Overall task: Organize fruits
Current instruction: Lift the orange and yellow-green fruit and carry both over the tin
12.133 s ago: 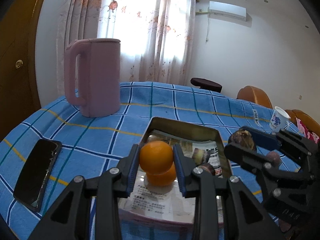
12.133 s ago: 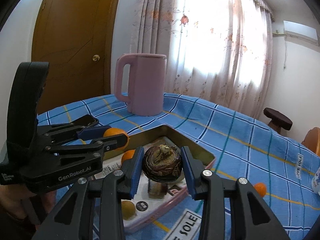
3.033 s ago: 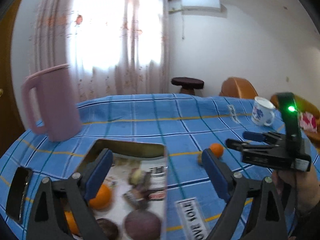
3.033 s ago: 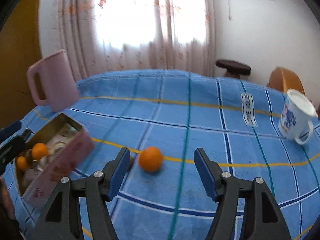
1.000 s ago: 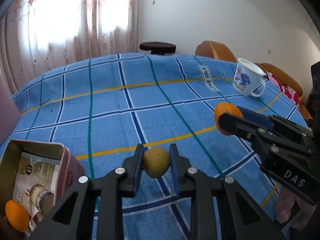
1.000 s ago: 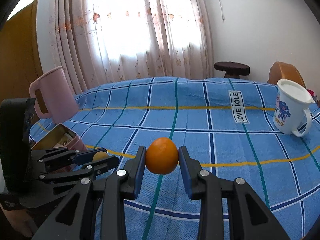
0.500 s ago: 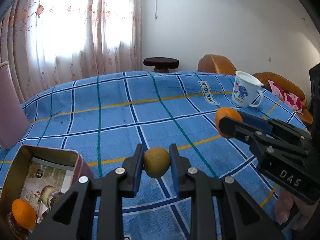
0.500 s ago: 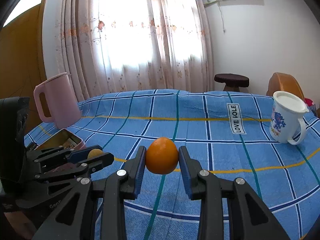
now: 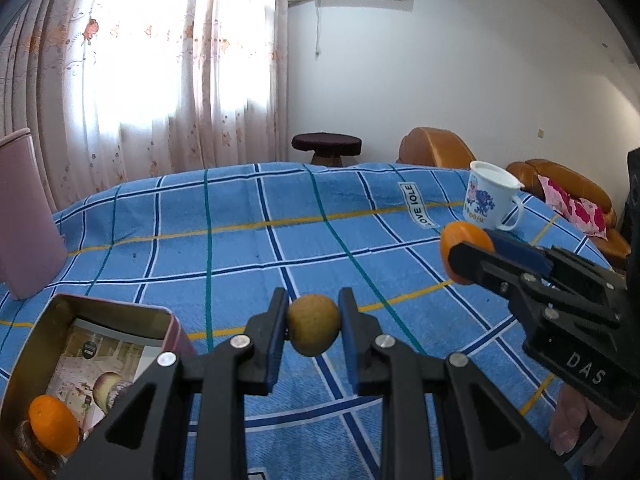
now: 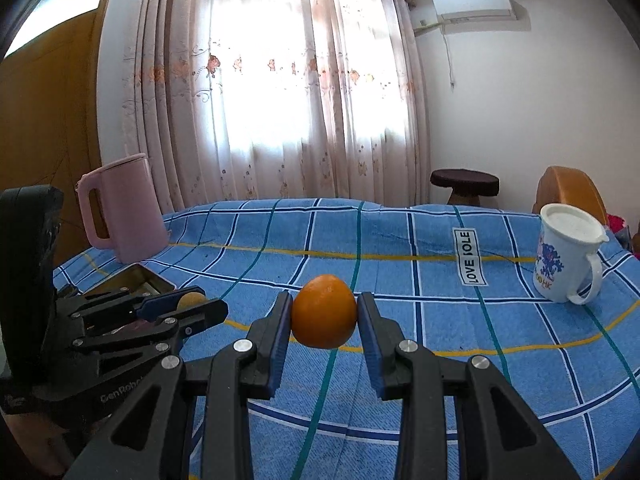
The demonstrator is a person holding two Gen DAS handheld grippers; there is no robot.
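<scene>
My left gripper (image 9: 313,330) is shut on a small yellow-brown fruit (image 9: 313,330) and holds it above the blue checked tablecloth, right of the pink tin (image 9: 100,308). The tin holds an orange (image 9: 54,424) and other fruits on a printed liner. My right gripper (image 10: 324,318) is shut on an orange (image 10: 324,318), lifted over the cloth. It also shows in the left wrist view (image 9: 464,252) at the right. The left gripper (image 10: 192,304) shows in the right wrist view at the left, in front of the tin (image 10: 136,276).
A pink jug (image 10: 120,208) stands at the back left of the table. A white mug with a blue print (image 10: 566,256) stands at the right. A "LOVE SOLE" label (image 10: 468,256) lies on the cloth. A stool and brown chairs stand beyond the table.
Both grippers have risen a little with their fruits held; the views have tilted up, showing more of the room. The grips have not changed.
</scene>
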